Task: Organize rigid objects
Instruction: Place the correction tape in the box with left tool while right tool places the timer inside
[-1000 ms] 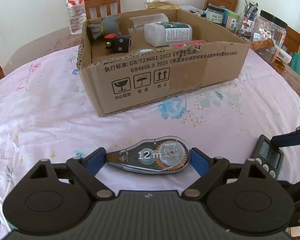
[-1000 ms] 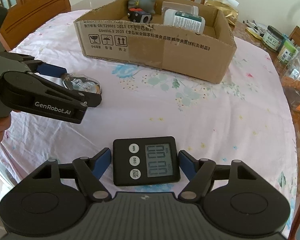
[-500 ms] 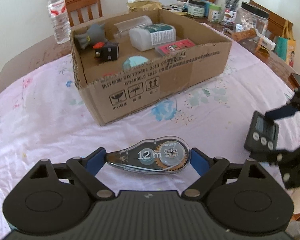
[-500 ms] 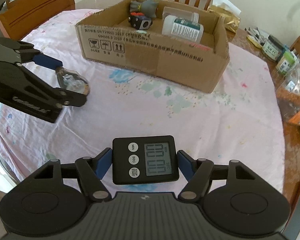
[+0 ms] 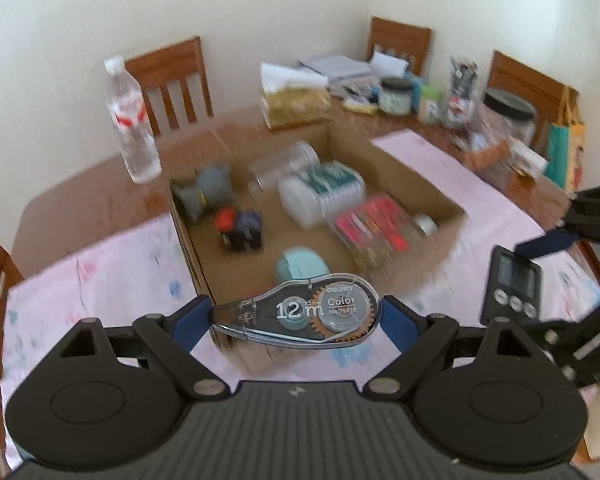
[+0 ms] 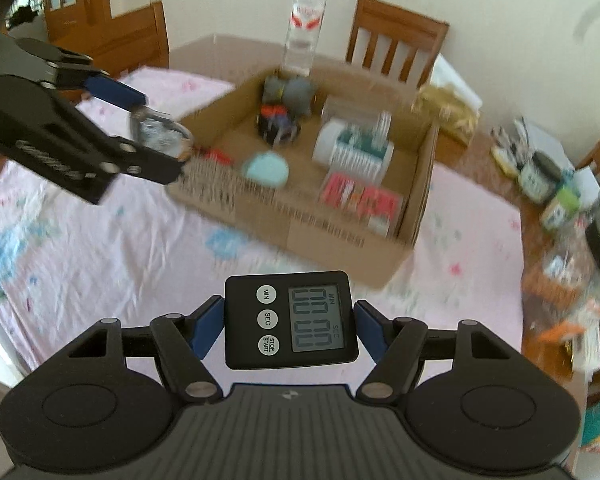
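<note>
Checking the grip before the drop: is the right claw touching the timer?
Touching. The right wrist view shows the right claw with both blue fingers pressed against the sides of the timer, no gap either side.

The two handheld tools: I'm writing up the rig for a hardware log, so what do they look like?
Both match. The left tool and right tool each have a matte black body with a ribbed centre plate, two round black side housings, silver pivot pins, black linkage arms and blue fingers. White lettering runs along the left tool's side in the right wrist view, too blurred to read. No cables or sleeves show.
</note>
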Demonstrator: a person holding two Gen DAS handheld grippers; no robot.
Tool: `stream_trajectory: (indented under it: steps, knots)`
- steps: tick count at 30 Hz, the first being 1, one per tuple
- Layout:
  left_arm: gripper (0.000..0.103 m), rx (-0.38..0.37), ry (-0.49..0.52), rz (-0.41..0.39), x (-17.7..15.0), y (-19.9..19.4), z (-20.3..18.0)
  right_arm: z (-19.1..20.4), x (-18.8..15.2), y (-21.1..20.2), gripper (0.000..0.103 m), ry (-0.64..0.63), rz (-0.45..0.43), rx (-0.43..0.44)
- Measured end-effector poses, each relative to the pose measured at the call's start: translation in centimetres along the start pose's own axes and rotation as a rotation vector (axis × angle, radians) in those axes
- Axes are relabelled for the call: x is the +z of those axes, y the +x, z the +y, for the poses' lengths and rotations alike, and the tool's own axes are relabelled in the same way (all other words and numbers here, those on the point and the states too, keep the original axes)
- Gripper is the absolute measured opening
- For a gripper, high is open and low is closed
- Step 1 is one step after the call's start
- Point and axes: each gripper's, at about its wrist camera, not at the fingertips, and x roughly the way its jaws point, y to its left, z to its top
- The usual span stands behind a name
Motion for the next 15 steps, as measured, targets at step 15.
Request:
stream_trajectory:
  steps: [15]
  knots:
    - [0.097, 0.113, -0.051, 0.012, 1.9, 8.0, 1.1, -3.6, 4.5, 2.4, 0.075, 0.012, -0.036, 0.002]
